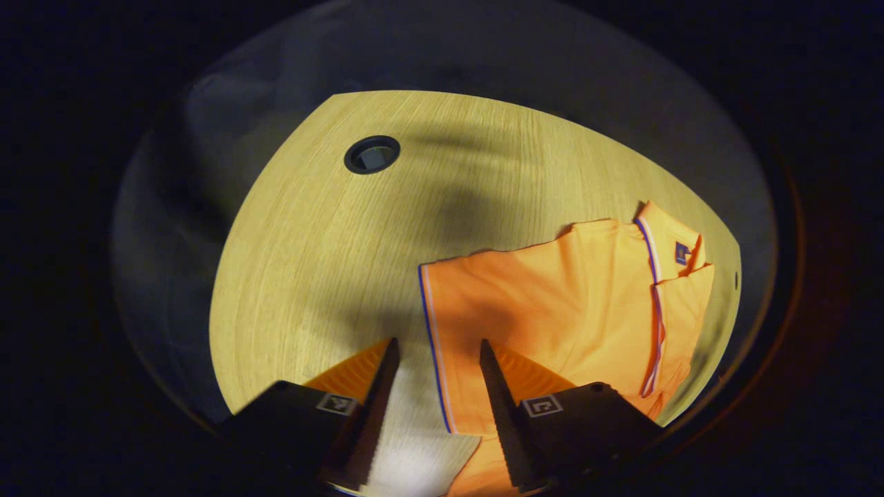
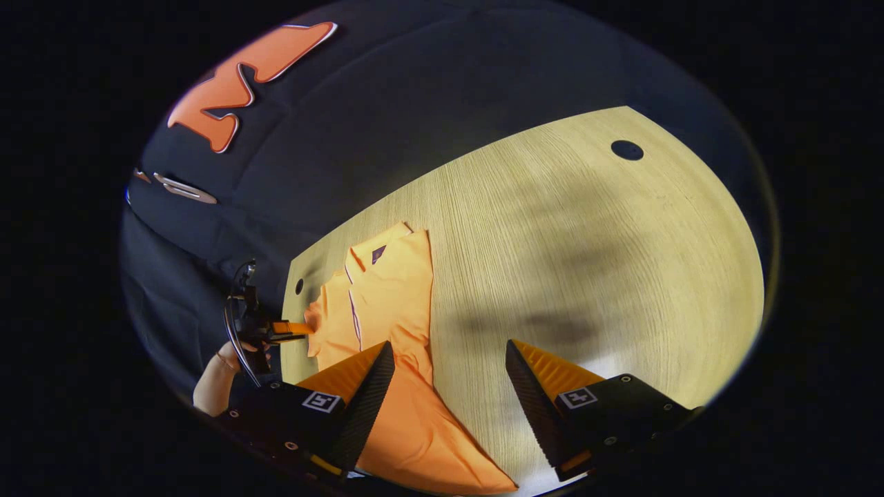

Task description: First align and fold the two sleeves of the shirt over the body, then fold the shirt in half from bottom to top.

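Observation:
An orange polo shirt (image 1: 552, 304) lies flat on the wooden table (image 1: 331, 262), collar (image 1: 673, 248) to the right in the left gripper view. Its striped sleeve hem (image 1: 434, 345) runs between the spread fingers of my left gripper (image 1: 438, 345), which is open just above the cloth. In the right gripper view the shirt (image 2: 394, 290) lies to the left, one long edge straight. My right gripper (image 2: 449, 345) is open over that edge, one finger above the cloth and the other above bare table (image 2: 587, 262). The left gripper (image 2: 304, 328), held by a hand (image 2: 214, 379), sits at the shirt's far side.
A round cable hole (image 1: 372, 154) sits in the tabletop away from the shirt, seen too as the cable hole (image 2: 627, 150) at the far right. A small hole (image 2: 299, 285) lies near the collar. The black booth wall (image 2: 345, 138) stands behind the table's edge.

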`<control>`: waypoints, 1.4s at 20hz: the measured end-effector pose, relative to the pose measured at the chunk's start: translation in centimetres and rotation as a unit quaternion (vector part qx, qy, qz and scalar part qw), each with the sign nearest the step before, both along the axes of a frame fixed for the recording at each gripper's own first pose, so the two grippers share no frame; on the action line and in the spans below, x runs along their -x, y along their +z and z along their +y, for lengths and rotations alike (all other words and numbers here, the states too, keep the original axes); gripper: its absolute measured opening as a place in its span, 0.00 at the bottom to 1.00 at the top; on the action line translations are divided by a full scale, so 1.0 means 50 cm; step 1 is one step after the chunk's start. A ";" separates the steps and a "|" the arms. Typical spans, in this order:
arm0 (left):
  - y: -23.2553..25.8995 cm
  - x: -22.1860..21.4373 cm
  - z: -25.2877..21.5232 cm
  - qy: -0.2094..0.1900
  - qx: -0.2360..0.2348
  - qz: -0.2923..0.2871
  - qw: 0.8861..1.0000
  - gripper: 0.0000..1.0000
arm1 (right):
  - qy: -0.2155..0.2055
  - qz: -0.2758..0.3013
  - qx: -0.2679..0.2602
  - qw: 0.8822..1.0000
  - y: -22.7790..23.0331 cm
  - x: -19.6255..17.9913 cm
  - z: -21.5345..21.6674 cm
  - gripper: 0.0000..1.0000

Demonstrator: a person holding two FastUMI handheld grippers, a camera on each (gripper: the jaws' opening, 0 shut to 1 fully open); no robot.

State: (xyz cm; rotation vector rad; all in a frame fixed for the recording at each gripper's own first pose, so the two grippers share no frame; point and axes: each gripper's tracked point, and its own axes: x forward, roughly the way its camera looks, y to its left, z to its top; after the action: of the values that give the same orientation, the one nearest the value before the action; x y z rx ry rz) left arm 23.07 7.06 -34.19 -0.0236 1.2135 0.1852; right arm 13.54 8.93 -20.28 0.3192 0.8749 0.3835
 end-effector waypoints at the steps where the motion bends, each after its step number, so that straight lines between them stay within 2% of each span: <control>1: -0.013 0.002 -0.005 0.016 0.006 -0.005 1.000 0.45 | -0.001 0.003 -0.001 1.000 -0.008 0.001 0.000 0.99; 2: -0.016 0.000 -0.010 0.034 0.012 -0.013 0.999 0.22 | -0.002 0.007 -0.001 1.000 -0.015 0.003 -0.002 0.99; 3: -0.019 0.000 -0.018 0.034 0.017 -0.020 0.999 0.04 | -0.002 0.011 -0.003 1.000 -0.018 0.004 -0.002 0.98; 4: -0.006 0.006 -0.024 0.011 0.015 -0.029 0.999 0.01 | -0.003 0.012 -0.008 1.000 -0.019 0.005 -0.002 0.98; 5: -0.015 0.007 -0.024 -0.007 0.015 -0.028 0.999 0.01 | -0.004 0.010 -0.011 1.000 -0.018 0.005 -0.003 0.98; 9: -0.006 0.002 -0.045 0.003 0.035 -0.039 0.999 0.01 | -0.008 0.006 -0.010 1.000 -0.017 -0.001 -0.008 0.98; 13: 0.045 -0.003 -0.061 -0.022 0.030 -0.059 0.998 0.01 | -0.006 0.001 -0.014 1.000 -0.011 0.002 -0.006 0.98; 16: 0.090 -0.009 -0.103 -0.028 0.055 -0.076 0.995 0.01 | -0.007 -0.002 -0.020 1.000 -0.004 0.006 -0.010 0.98; 19: 0.119 -0.005 -0.187 -0.058 0.082 -0.083 0.991 0.01 | -0.011 -0.006 -0.021 1.000 -0.002 0.008 -0.022 0.98; 22: 0.139 0.002 -0.311 -0.091 0.126 -0.078 0.985 0.01 | -0.014 -0.004 -0.026 1.000 -0.006 0.019 -0.028 0.98; 26: 0.122 0.001 -0.450 -0.121 0.171 -0.069 0.975 0.01 | -0.020 0.002 -0.025 0.999 -0.019 0.033 -0.036 0.98; 28: 0.115 0.011 -0.487 -0.120 0.194 -0.061 0.972 0.13 | -0.024 0.003 -0.025 0.999 -0.020 0.042 -0.045 0.98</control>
State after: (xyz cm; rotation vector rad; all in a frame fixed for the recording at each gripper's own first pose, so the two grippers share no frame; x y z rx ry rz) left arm 22.53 -17.28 -28.45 -0.2250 1.1036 -0.2645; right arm 11.42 6.67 -21.27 0.3876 0.8618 0.3607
